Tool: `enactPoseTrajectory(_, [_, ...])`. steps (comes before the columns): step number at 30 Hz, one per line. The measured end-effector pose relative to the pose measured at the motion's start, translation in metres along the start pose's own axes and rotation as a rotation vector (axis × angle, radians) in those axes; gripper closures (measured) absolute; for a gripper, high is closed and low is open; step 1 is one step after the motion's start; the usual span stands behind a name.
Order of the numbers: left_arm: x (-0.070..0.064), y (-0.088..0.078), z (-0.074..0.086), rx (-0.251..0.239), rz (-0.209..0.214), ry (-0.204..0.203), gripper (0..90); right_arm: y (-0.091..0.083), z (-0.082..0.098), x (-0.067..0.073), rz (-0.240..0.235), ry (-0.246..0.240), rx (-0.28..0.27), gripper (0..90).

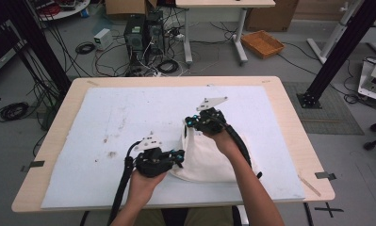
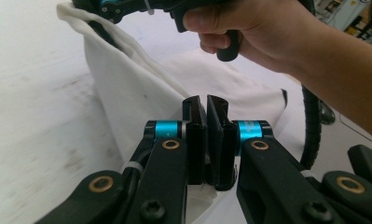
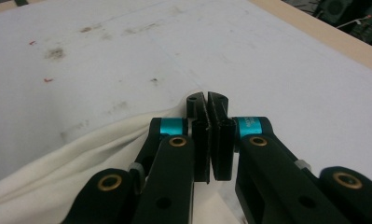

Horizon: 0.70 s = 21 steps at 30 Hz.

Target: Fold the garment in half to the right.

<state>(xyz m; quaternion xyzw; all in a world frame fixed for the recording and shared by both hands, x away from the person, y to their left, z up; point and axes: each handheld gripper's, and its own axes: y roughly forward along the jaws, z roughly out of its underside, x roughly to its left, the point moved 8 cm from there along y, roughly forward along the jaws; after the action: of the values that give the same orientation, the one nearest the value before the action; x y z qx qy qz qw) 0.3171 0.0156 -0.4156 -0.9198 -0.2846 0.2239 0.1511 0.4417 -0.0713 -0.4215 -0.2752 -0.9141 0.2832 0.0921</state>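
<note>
The white mat point(image 1: 129, 117) covers the table point(image 1: 289, 117). On it lies a cream cloth point(image 1: 209, 160), its near edge hidden behind the person's forearms. The left gripper point(image 1: 180, 157) and right gripper point(image 1: 189, 121) each clamp a fold, pinched parts hidden.

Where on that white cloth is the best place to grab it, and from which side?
Probably along its edge, as both do now. The left gripper is shut on the white cloth at its near left edge, coming from the left; the right gripper pinches the far corner and holds it up. The cloth is thin and limp, so a thin hem fits between narrow jaws better than the slack, bunched middle.
</note>
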Motion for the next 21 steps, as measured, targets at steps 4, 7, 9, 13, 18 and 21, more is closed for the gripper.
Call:
enactPoseTrajectory(4, [-0.013, 0.025, -0.008, 0.022, 0.037, 0.005, 85.9, -0.021, 0.016, -0.017, 0.035, 0.014, -0.004, 88.8])
enactPoseTrajectory(7, [-0.022, 0.041, -0.011, 0.043, 0.055, 0.008, 85.9, -0.033, 0.026, -0.027, 0.054, 0.028, -0.007, 88.8])
enactPoseTrajectory(9, [-0.029, 0.054, -0.013, 0.064, 0.062, 0.015, 86.0, -0.036, 0.028, -0.029, 0.057, 0.035, -0.01, 88.8])
enactPoseTrajectory(13, [-0.039, 0.073, -0.016, 0.089, 0.08, 0.017, 85.9, -0.052, 0.047, -0.046, 0.085, 0.067, -0.002, 88.7])
enactPoseTrajectory(18, [-0.049, 0.095, -0.015, 0.125, 0.096, 0.022, 85.8, -0.063, 0.062, -0.056, 0.104, 0.079, 0.001, 88.7])
enactPoseTrajectory(21, [-0.057, 0.112, -0.013, 0.153, 0.099, 0.019, 85.8, -0.069, 0.069, -0.062, 0.116, 0.088, 0.004, 88.7])
